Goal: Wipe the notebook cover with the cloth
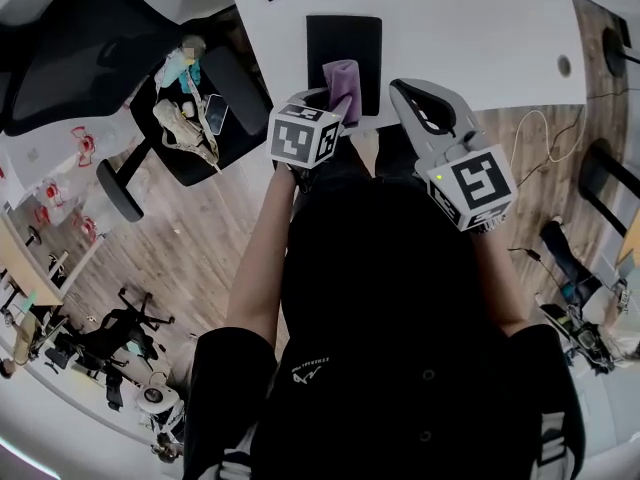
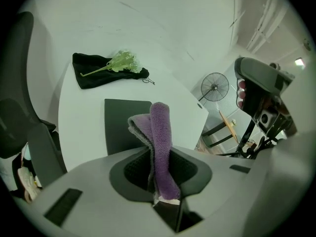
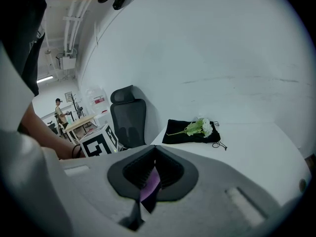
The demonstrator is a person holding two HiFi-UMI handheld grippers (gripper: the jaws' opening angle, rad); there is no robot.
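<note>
A black notebook (image 1: 343,34) lies flat on the white table (image 1: 480,28), near its front edge. My left gripper (image 1: 335,103) is shut on a folded purple cloth (image 1: 343,86), which hangs just above the notebook's near end. In the left gripper view the cloth (image 2: 160,137) stands up between the jaws, with the notebook (image 2: 121,125) behind it. My right gripper (image 1: 405,90) hovers to the right of the notebook, apart from it. In the right gripper view its jaws (image 3: 150,174) meet, with only a thin purple sliver showing between them.
A black bag with a green flower sprig (image 2: 106,69) lies at the table's far end and also shows as the bag (image 3: 192,131) in the right gripper view. Office chairs (image 1: 90,38) stand to the left, one seat (image 1: 190,118) holding loose items. A standing fan (image 2: 215,87) is on the floor beyond.
</note>
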